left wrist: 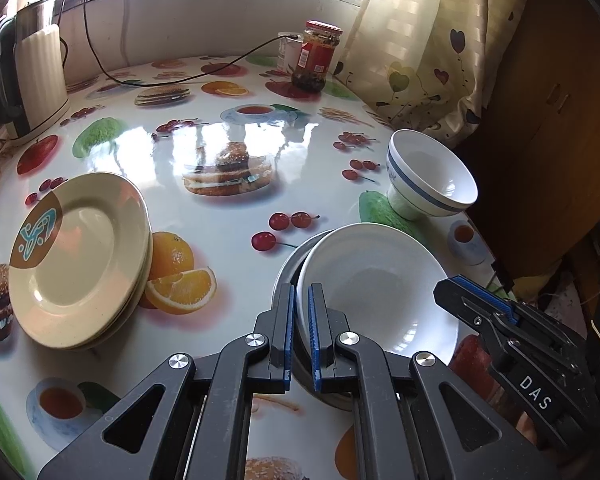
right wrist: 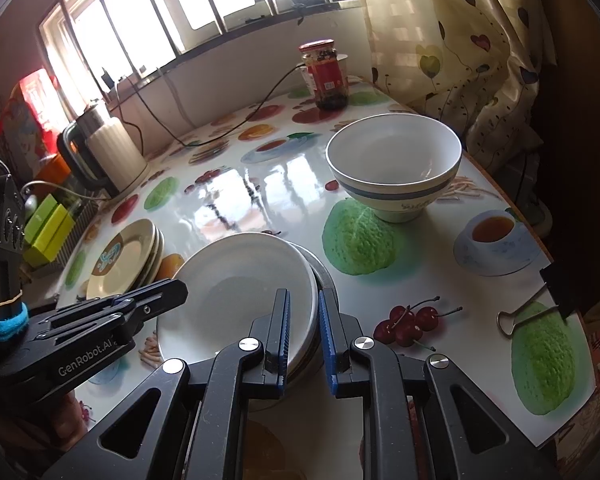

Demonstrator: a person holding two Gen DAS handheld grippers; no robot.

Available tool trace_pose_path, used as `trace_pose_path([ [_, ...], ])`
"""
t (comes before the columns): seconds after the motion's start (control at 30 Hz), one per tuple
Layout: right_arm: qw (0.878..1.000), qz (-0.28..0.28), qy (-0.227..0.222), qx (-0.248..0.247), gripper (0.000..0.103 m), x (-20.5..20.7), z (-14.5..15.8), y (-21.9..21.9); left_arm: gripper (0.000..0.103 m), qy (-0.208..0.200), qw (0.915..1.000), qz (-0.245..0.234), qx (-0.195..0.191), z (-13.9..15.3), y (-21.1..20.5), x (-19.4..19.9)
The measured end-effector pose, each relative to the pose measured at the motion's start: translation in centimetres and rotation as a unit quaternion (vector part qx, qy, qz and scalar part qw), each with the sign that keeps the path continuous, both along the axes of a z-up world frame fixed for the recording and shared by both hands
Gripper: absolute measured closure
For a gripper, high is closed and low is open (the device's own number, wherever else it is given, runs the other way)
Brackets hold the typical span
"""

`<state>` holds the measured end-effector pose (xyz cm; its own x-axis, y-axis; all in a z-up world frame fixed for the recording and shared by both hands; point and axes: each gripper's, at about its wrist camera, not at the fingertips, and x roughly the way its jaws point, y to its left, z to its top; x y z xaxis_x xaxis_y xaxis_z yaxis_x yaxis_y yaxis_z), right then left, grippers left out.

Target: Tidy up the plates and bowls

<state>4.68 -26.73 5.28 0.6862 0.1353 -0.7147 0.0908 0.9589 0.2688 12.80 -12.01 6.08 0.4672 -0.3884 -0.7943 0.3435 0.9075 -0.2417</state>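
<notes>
Daylight pours in through the barred window (right wrist: 148, 20) behind the desk (left wrist: 236, 128), blowing the panes out to plain white and laying a broad white glare across the glossy tabletop, where the window bars show as reflections. The near foreground is sharp in both views, with soft shadows under the crockery, while the curtain (left wrist: 432, 48) glows warm and backlit. Both fisheye views bend straight lines strongly and fall to black vignetted corners, darkest at the right.

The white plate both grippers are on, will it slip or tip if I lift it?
The white plate looks glossy, so probably slippery. It lies off-centre on a grey dish, so it may rock. The left gripper and right gripper pinch opposite rims, which likely steadies it.
</notes>
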Motion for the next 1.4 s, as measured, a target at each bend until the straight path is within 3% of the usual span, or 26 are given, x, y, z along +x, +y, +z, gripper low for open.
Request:
trace_pose_path([
  [0.33, 1.000, -0.001, -0.001, 0.001, 0.086, 0.0, 0.0, -0.1, 0.096, -0.006, 0.9999, 0.000, -0.010, 0.4, 0.2, 0.2],
  [0.7, 1.000, -0.017, -0.014, 0.009, 0.071, 0.4, 0.5, -0.8, 0.096, -0.020, 0.9995, -0.017, -0.020, 1.6, -0.5, 1.0],
  [1.13, 0.997, -0.072, -0.038, -0.005, 0.065, 1.1, 2.7, -5.6, 0.096, -0.021, 0.9967, -0.059, -0.051, 3.6, -4.6, 3.7],
  [1.4, 0.995, -0.093, -0.043, -0.009, 0.065, 2.3, 3.0, -8.3, 0.096, -0.030, 0.9961, -0.074, -0.038, 4.5, -7.5, 5.5],
])
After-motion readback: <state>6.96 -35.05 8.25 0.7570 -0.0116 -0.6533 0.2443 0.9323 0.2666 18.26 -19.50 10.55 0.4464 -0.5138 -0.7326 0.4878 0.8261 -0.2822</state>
